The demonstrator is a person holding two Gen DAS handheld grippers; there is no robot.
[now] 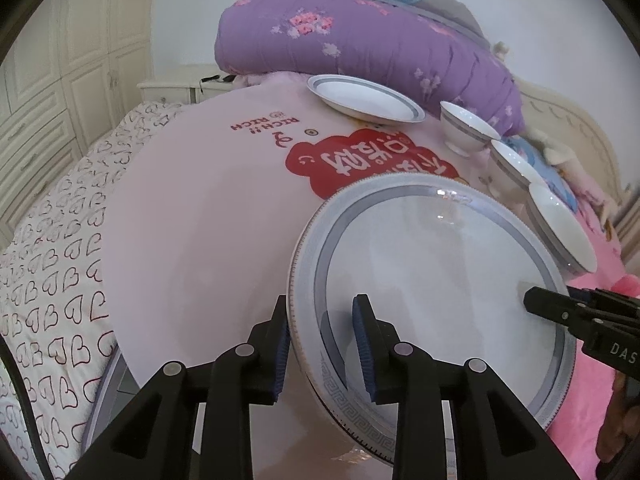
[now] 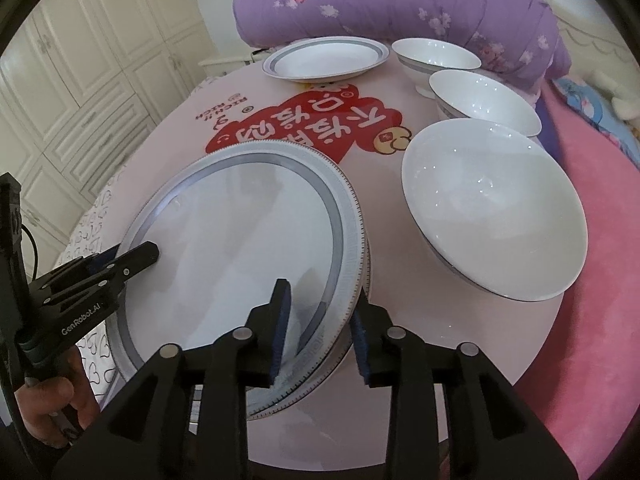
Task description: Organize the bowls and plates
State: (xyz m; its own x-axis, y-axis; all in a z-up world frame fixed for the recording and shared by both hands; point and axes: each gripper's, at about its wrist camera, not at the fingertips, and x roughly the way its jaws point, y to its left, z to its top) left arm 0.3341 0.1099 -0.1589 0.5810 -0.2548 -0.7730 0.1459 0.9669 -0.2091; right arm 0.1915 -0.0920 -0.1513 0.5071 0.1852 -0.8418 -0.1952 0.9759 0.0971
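Observation:
A large white plate (image 1: 440,280) (image 2: 240,248) with a grey-blue patterned rim lies on a second like plate (image 2: 280,404) at the near side of the round pink table (image 1: 200,220) (image 2: 400,340). My left gripper (image 1: 322,336) (image 2: 136,252) straddles the top plate's left rim, its jaws a little apart and not pressing. My right gripper (image 2: 320,328) (image 1: 532,298) straddles the opposite rim, open, with a gap at the outer pad. A smaller banded plate (image 1: 364,98) (image 2: 324,60) sits at the far side. On the right, three white bowls stand in a row: large (image 2: 488,208), middle (image 2: 480,100), far (image 2: 436,54).
A purple quilt (image 1: 360,40) is heaped behind the table. A pink blanket (image 2: 600,200) covers the bed to the right. A heart-print sheet (image 1: 48,280) lies left, with white cupboards (image 1: 60,80) beyond. A person's hand (image 2: 52,400) holds the left gripper.

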